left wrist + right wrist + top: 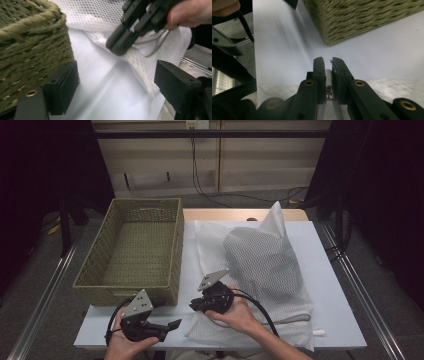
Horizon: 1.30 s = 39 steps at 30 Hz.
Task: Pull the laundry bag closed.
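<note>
Nearest the camera, the left hand-held gripper (172,324) hovers released over the counter (340,320), jaws spread wide beside the basket (131,290). The right hand-held gripper (194,306) is clenched on the zipper pull (328,85) at the near corner of the mesh bag (265,265), which lies on the counter right of the basket. The bag looks full and bulging, with something white inside, and the basket is empty. Judging by this, the zip is barely begun: opening the bag and moving its contents into the basket remain.
</note>
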### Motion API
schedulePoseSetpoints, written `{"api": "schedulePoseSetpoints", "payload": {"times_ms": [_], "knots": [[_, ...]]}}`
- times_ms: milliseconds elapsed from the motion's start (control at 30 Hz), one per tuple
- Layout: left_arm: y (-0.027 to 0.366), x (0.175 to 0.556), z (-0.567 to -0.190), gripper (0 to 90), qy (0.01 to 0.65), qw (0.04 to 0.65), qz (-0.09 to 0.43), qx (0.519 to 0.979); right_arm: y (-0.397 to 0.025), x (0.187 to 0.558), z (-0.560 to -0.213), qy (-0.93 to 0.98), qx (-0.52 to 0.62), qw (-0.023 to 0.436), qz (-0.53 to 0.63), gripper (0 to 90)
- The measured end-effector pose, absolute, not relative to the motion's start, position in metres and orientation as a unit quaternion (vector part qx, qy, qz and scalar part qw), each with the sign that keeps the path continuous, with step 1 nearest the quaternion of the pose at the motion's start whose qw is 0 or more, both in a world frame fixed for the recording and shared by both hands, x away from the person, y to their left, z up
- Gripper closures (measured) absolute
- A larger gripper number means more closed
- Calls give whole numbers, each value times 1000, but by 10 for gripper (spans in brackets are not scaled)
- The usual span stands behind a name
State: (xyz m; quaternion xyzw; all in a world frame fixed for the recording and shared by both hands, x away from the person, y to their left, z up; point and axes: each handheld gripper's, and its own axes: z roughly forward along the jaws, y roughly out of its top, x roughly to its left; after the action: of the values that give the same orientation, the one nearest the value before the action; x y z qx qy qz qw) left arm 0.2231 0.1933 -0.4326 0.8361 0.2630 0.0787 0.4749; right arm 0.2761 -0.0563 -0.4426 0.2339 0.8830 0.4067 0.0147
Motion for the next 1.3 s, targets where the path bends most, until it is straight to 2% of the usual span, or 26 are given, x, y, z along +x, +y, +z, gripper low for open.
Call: {"api": "schedulePoseSetpoints", "payload": {"times_ms": [100, 300, 433, 467, 700, 800, 833, 933, 967, 1300], "knots": [[190, 224, -434, 257, 268, 480, 54, 833, -63, 277, -437, 876, 241, 15, 417, 820], [174, 225, -437, 446, 263, 477, 12, 839, -72, 275, -430, 869, 246, 22, 429, 821], [159, 227, -438, 519, 246, 488, -30, 837, -74, 275, -427, 866, 248, 24, 433, 822], [154, 227, -438, 538, 245, 481, -20, 841, -74, 275, -427, 866, 245, 25, 435, 822], [140, 237, -444, 531, 254, 455, -23, 853, -79, 275, -423, 861, 248, 23, 444, 822], [137, 244, -445, 556, 262, 460, -29, 848, -80, 274, -422, 861, 249, 25, 444, 823], [135, 244, -445, 587, 257, 461, -35, 849, -81, 273, -422, 859, 248, 25, 448, 823], [127, 243, -445, 862, 246, 445, -29, 861, -83, 273, -419, 857, 246, 25, 453, 823], [124, 242, -446, 886, 253, 447, -33, 857, -84, 272, -418, 857, 247, 22, 451, 823], [127, 242, -441, 894, 255, 457, -29, 852, -104, 261, -407, 848, 248, 29, 468, 829]]}}
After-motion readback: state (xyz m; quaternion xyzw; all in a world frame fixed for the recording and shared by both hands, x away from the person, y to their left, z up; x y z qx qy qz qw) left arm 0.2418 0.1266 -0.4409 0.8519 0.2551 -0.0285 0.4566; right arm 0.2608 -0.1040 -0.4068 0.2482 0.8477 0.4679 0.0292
